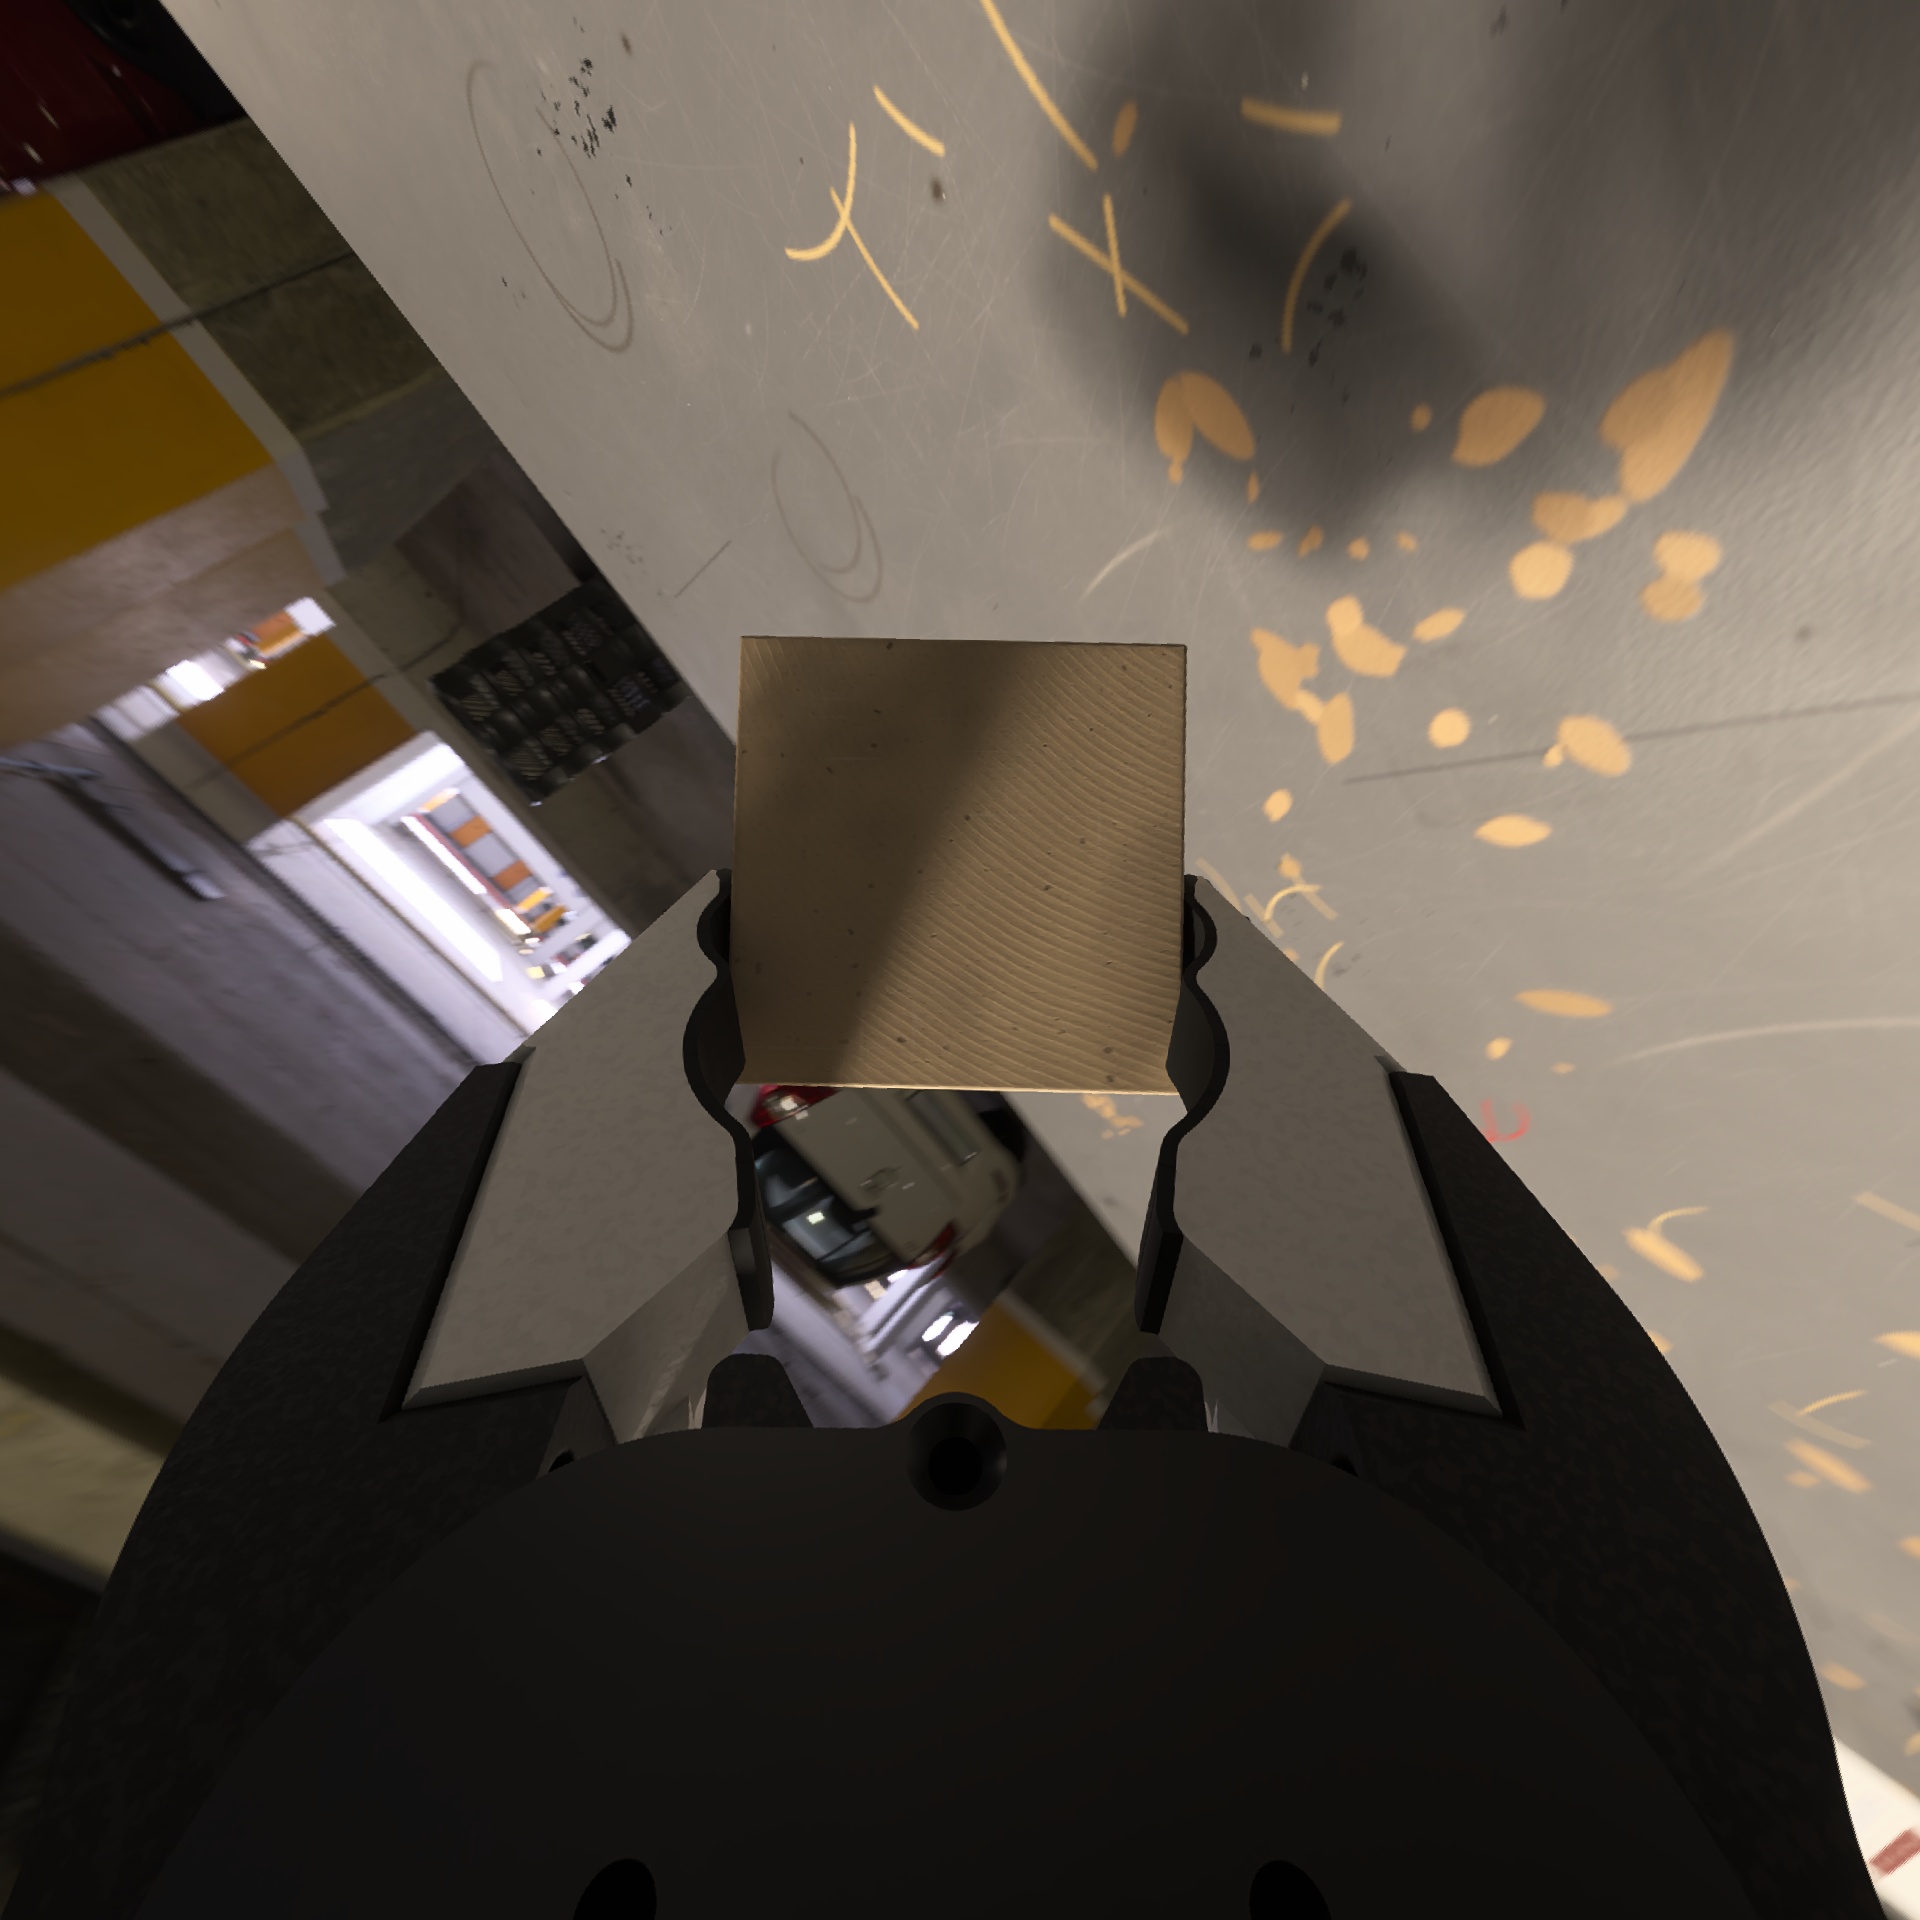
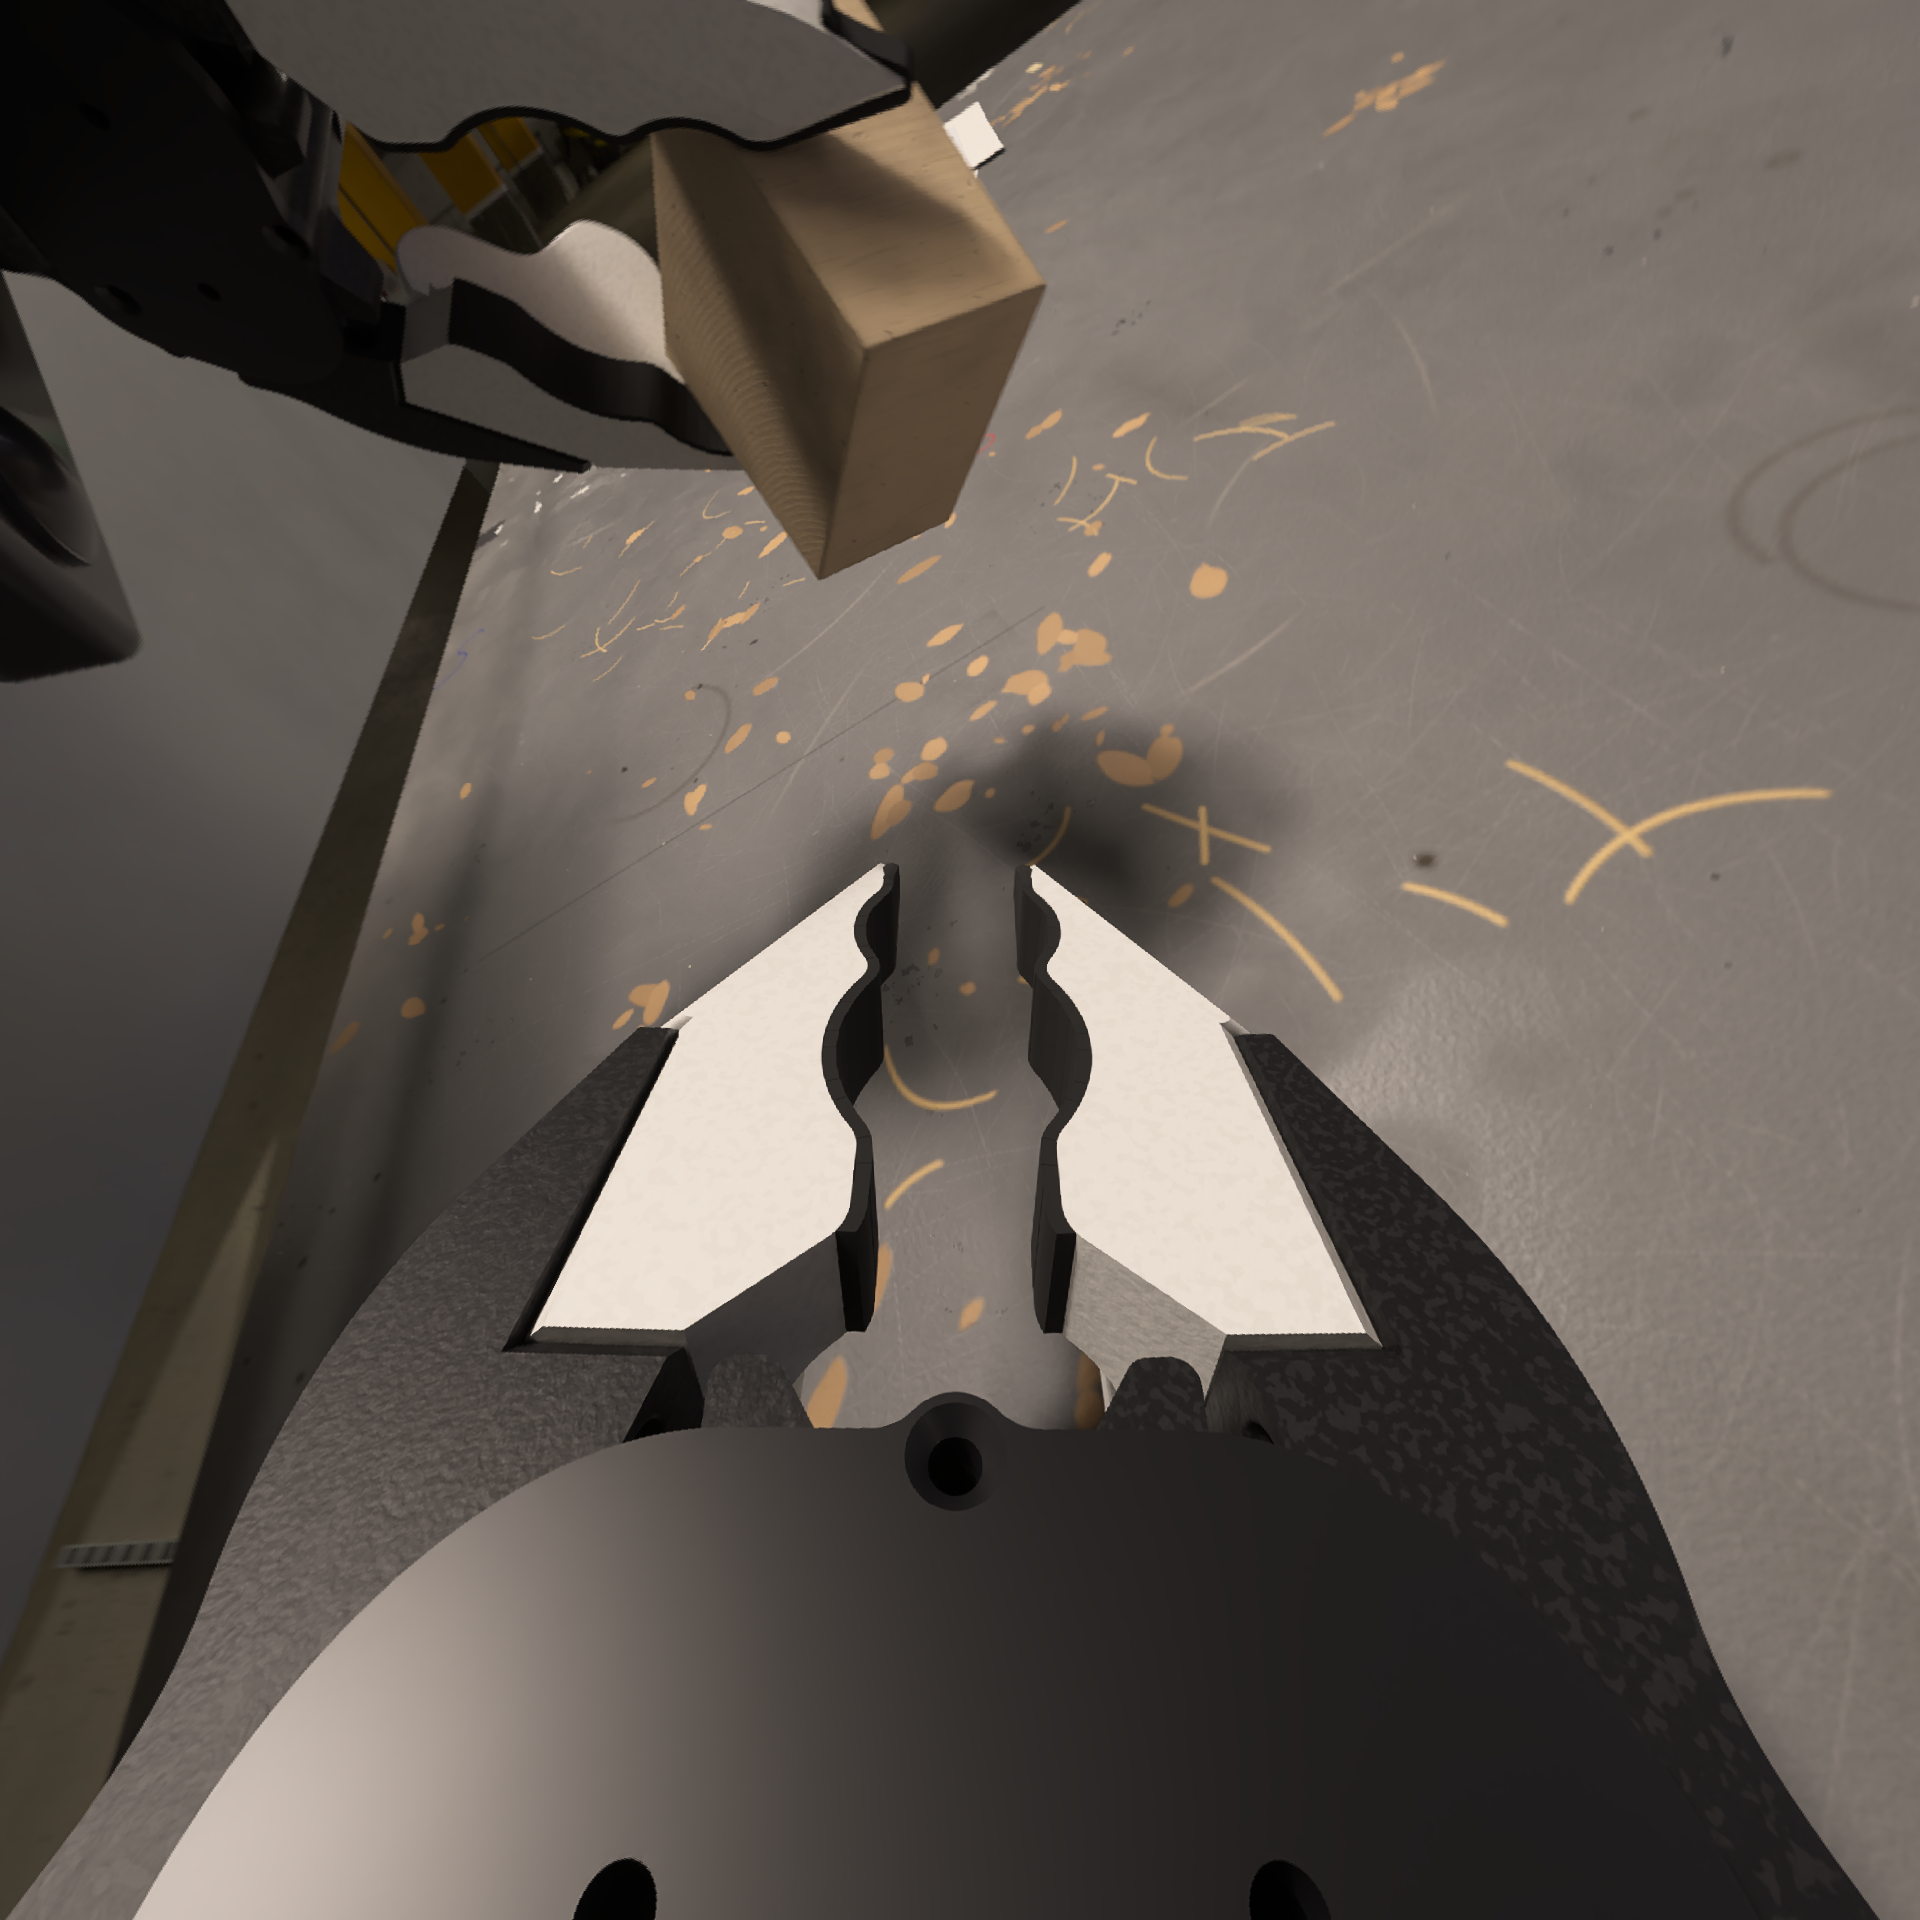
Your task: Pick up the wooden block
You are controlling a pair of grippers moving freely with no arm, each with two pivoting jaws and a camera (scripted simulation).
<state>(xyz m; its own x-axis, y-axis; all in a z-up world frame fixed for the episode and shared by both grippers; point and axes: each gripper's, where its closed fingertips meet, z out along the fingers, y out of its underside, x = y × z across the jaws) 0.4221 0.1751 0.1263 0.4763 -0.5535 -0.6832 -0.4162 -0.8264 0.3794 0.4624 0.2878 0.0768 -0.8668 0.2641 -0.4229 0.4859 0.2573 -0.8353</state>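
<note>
My left gripper (image 1: 956,894) is shut on the wooden block (image 1: 961,868), a tan block with fine grain lines, and holds it in the air above the grey table (image 1: 1351,260). The block's square face fills the gap between the fingers. In the right wrist view the same block (image 2: 842,343) hangs at the upper left, clamped by the left gripper (image 2: 790,281), well above the table. My right gripper (image 2: 956,883) is open by a narrow gap and empty, low over the table below the block.
The grey table top (image 2: 1558,520) is scratched and spattered with orange paint marks. Its edge (image 2: 416,727) runs down the left of the right wrist view. A dark shadow (image 2: 1091,821) lies on the table ahead of my right fingertips. A small white tag (image 2: 971,133) lies far off.
</note>
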